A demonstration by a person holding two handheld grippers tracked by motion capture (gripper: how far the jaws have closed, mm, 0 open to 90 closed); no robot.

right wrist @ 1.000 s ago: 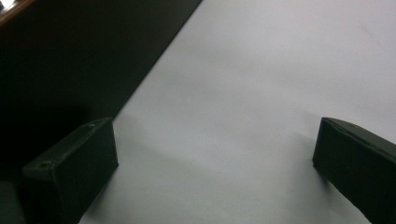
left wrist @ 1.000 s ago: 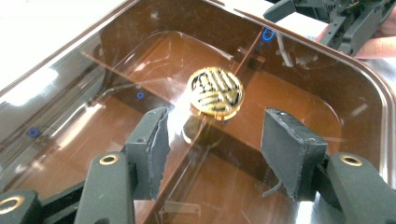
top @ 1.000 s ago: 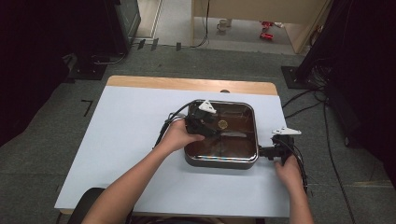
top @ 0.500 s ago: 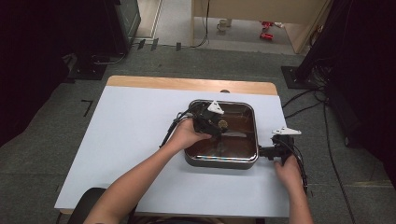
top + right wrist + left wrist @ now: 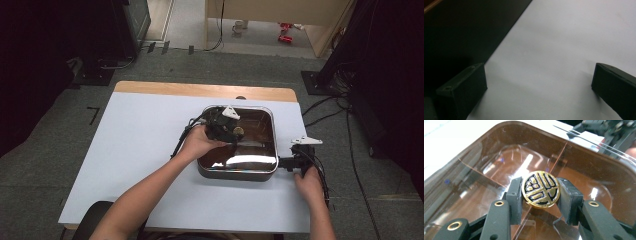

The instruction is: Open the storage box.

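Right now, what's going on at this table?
A person works two handheld grippers at a white table. The left gripper is shut on the round gold-and-black knob of a tinted glass lid covering a square pan. The right gripper is open beside the pan's right edge, over the table.

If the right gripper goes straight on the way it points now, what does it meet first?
Probably the pan: the right gripper, jaws open over the table, points at its near right side, which looks close, though depth is unclear.
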